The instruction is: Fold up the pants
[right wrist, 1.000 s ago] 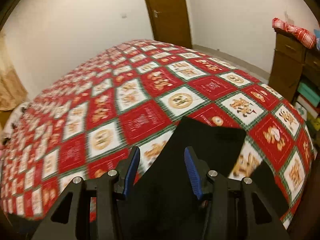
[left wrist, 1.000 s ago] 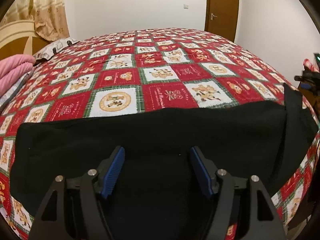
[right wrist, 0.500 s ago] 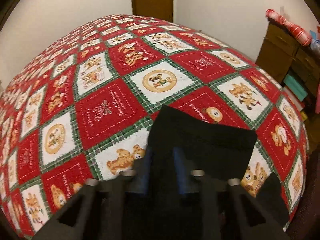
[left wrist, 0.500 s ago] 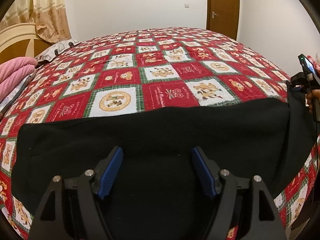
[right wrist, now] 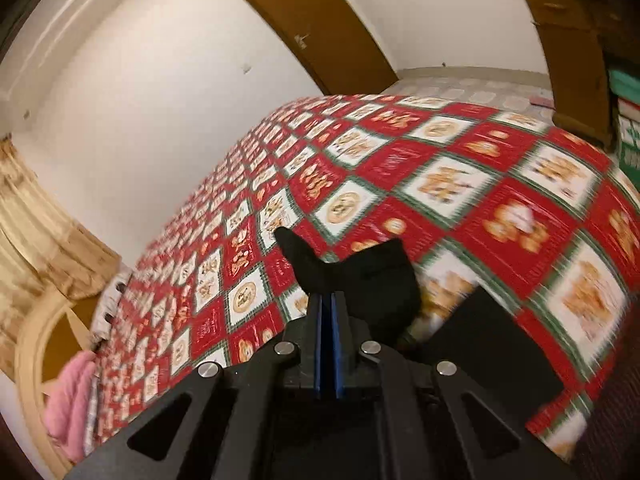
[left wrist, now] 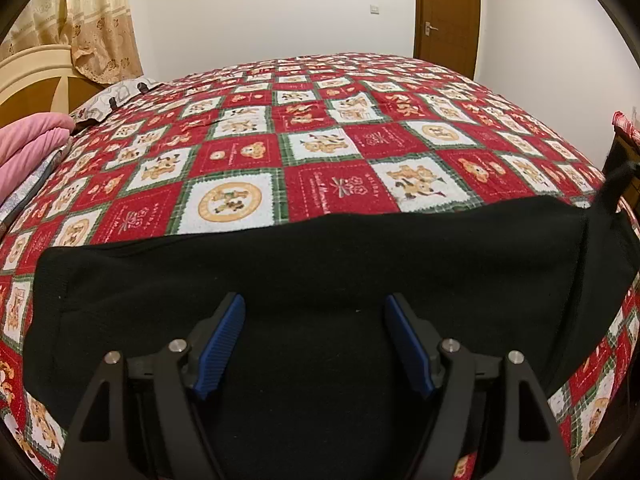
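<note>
Black pants (left wrist: 312, 256) lie flat across the near edge of a bed with a red, white and green patchwork quilt (left wrist: 320, 140). My left gripper (left wrist: 316, 312) is open, its blue pads just above the pants' near part. My right gripper (right wrist: 329, 300) is shut on a corner of the black pants (right wrist: 372, 280) and holds it lifted above the quilt (right wrist: 480, 184). In the left wrist view the right end of the pants rises in a peak (left wrist: 612, 188).
A pink blanket (left wrist: 28, 140) and a pillow (left wrist: 116, 94) lie at the bed's head, left. A wooden door (left wrist: 448, 12) is in the far wall. A wooden dresser (right wrist: 572, 52) with boxes stands right of the bed.
My right gripper has closed on the pants' end and lifted it, tilting as it rises. My left gripper stays open over the pants.
</note>
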`<state>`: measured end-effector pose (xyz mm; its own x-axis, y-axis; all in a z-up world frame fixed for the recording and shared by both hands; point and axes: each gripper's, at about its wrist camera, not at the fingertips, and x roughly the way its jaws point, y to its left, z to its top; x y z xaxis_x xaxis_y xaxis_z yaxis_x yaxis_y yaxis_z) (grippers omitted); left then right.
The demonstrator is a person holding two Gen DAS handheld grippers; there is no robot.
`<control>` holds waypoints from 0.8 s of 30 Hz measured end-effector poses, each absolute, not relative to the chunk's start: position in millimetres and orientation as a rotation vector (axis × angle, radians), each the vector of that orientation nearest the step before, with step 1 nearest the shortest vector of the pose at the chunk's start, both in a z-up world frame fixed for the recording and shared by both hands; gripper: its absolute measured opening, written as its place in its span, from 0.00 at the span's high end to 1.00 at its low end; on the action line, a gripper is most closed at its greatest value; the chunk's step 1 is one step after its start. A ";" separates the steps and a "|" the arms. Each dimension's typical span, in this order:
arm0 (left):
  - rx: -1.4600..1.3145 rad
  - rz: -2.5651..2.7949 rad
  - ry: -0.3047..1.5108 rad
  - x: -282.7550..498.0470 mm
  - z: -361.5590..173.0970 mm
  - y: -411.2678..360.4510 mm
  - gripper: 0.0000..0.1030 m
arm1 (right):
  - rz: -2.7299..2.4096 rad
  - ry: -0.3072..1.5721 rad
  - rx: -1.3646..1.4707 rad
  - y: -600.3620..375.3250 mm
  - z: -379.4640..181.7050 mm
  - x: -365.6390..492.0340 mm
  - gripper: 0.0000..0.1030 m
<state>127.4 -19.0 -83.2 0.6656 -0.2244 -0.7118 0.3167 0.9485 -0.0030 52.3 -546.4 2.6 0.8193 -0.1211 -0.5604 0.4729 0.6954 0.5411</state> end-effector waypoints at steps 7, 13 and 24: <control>0.126 -0.309 0.790 128.4 -83.3 -19.2 0.26 | -0.417 0.536 0.830 -551.4 -40.7 -11.6 0.96; 0.133 -0.300 0.789 128.9 -83.3 -20.5 0.24 | -0.529 0.603 0.913 -553.9 -76.0 -33.6 0.95; 0.139 -0.285 0.790 125.6 -77.8 -21.1 0.24 | -0.613 0.564 0.640 -524.2 -34.2 -36.9 0.95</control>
